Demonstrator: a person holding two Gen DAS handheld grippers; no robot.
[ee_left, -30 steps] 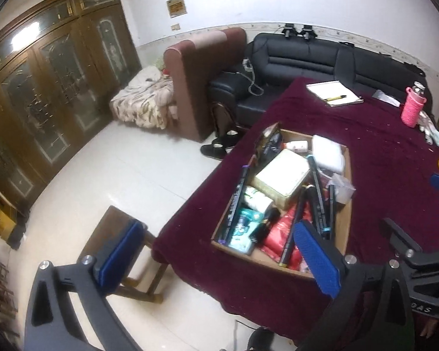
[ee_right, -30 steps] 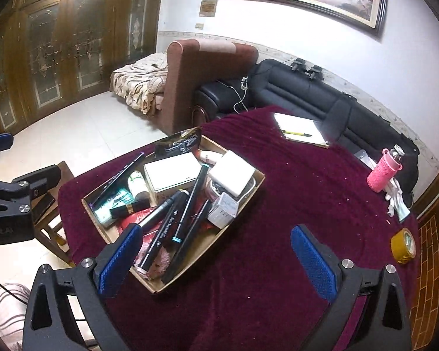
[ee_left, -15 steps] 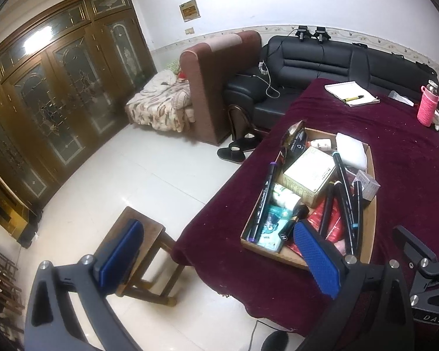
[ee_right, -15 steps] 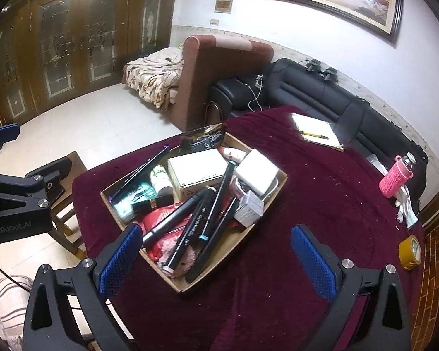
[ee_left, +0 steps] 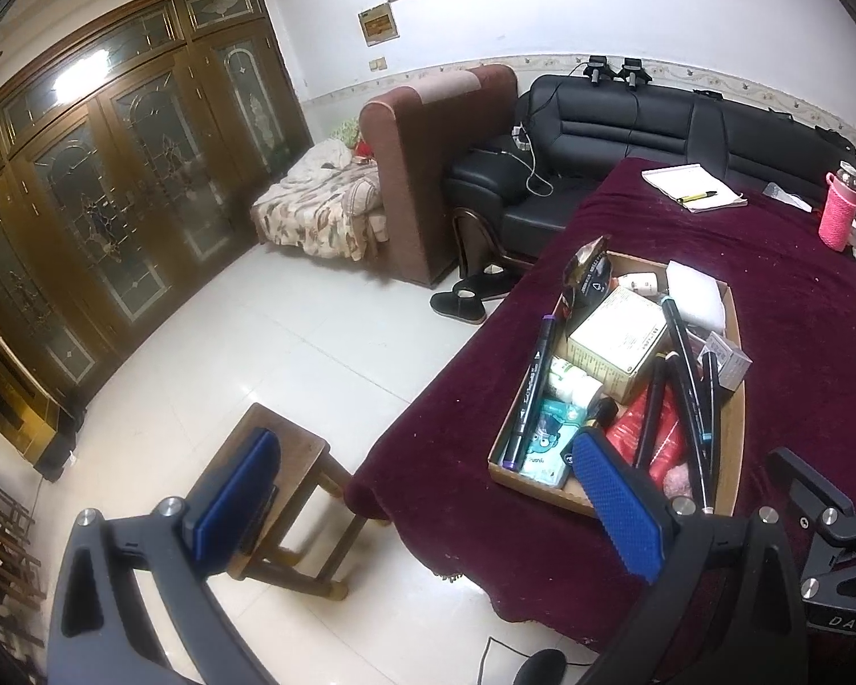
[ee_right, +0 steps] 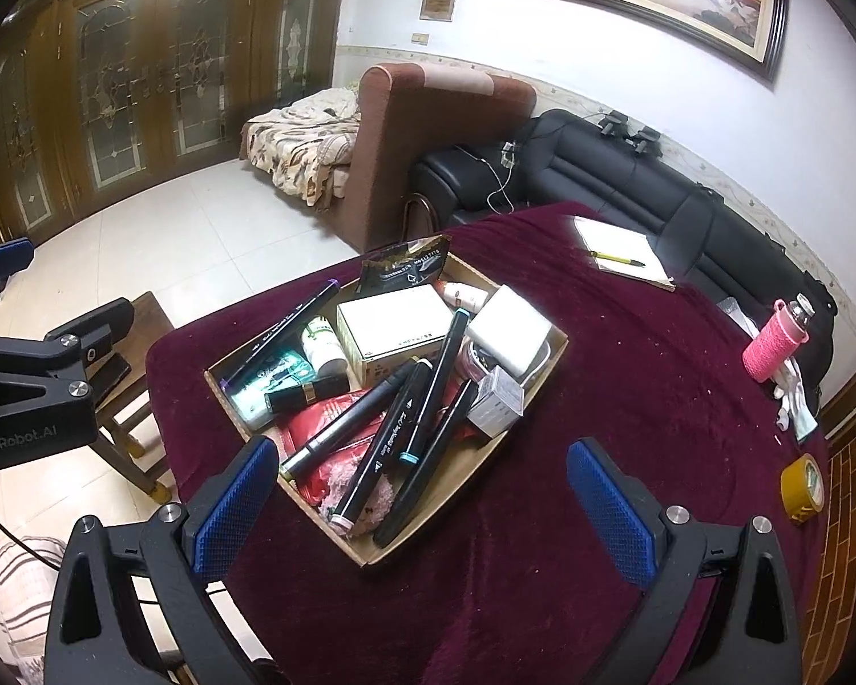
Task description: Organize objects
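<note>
A tiled living room with carved wooden glass-panelled doors [ee_right: 142, 85], a black leather sofa [ee_left: 656, 120] and a brown armchair [ee_right: 428, 131] is seen behind a surface draped in a dark red velvet cloth [ee_right: 628, 399]. On it a shallow brown cardboard tray [ee_right: 473, 476] is found, heaped with the task's things: five long black marker pens [ee_right: 396, 439] can be counted, four crossed in a pile and one along the far edge, together with one flat white cardboard box [ee_right: 396, 328], one white soft pad [ee_right: 511, 331], one small grey cube box [ee_right: 496, 408], one black lipstick tube [ee_right: 308, 391], one white bottle with a green label [ee_right: 322, 345] and one red foil packet [ee_right: 325, 428]. Outside the tray, one notepad with a yellow pen [ee_right: 622, 251], one pink-sleeved bottle [ee_right: 776, 342] and one roll of yellow tape [ee_right: 804, 488] are set well apart. The left gripper [ee_left: 428, 491] and the right gripper [ee_right: 422, 508] are both held wide apart above the surface, with nothing between the pads. Whether sorting lies ahead or the things have been gathered in cannot be settled. Should a marker be picked, it would best be taken from the top of the pile and gripped across its barrel, so that the others are not dragged.
</note>
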